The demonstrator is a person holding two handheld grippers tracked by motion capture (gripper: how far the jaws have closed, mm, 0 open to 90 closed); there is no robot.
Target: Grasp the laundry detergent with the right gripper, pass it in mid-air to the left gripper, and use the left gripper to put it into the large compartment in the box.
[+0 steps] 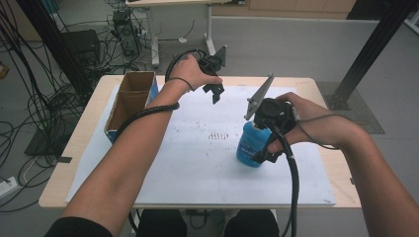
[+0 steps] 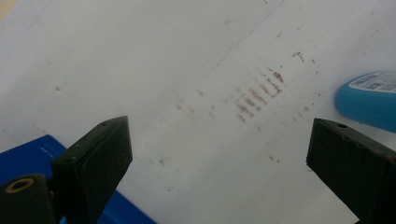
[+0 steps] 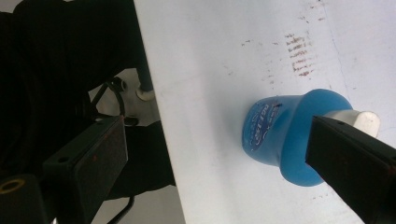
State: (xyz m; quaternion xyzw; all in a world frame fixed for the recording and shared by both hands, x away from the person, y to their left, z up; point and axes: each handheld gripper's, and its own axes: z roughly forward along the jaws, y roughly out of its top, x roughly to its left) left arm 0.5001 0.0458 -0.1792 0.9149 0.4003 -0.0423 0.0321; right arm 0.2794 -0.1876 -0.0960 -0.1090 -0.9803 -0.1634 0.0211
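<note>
Blue bottle [image 1: 253,145] label unreadable; left gripper [image 1: 216,92] and right gripper [image 1: 269,153] fingers released.

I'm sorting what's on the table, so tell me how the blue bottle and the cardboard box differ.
The bottle is blue plastic with a printed label; the box is brown cardboard with blue outer sides. The bottle is rounded and capped in white; the box is long, rectangular and open on top. The bottle stands at the table's right, under the right gripper; the box lies along the left edge, away from both grippers. Both rest on the white sheet.
</note>
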